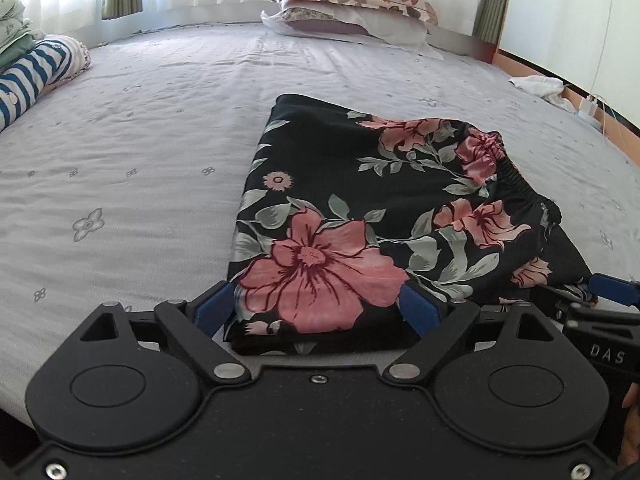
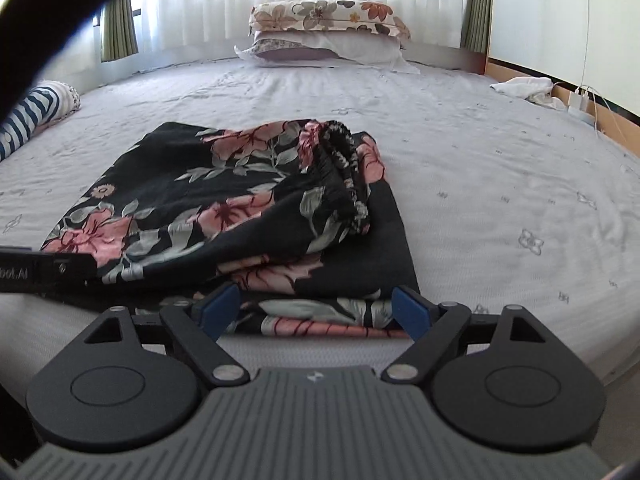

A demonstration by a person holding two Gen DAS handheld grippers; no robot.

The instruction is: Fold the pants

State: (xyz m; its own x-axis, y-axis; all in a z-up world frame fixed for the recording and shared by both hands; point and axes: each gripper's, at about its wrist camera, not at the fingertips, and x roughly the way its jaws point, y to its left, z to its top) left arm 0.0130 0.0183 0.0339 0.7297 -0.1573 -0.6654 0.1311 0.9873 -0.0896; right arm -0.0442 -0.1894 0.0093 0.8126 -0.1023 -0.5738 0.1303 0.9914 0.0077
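Note:
Black pants with pink flowers [image 1: 360, 208] lie folded in a thick stack on the grey bed sheet [image 1: 140, 140]. The gathered elastic waistband [image 1: 516, 176] lies on top at the right. My left gripper [image 1: 318, 304] is open, its blue fingertips either side of the stack's near left edge. My right gripper [image 2: 316, 306] is open, its fingertips astride the near right edge of the pants [image 2: 240, 200]. The waistband [image 2: 344, 168] is bunched on top. Each gripper shows at the edge of the other's view.
Two stacked pillows [image 1: 352, 8] lie at the head of the bed. A striped blue-and-white bundle [image 1: 36, 72] sits at the left edge. A white cloth [image 1: 540, 86] and a charger with cables [image 1: 590, 106] lie at the right edge by the wall.

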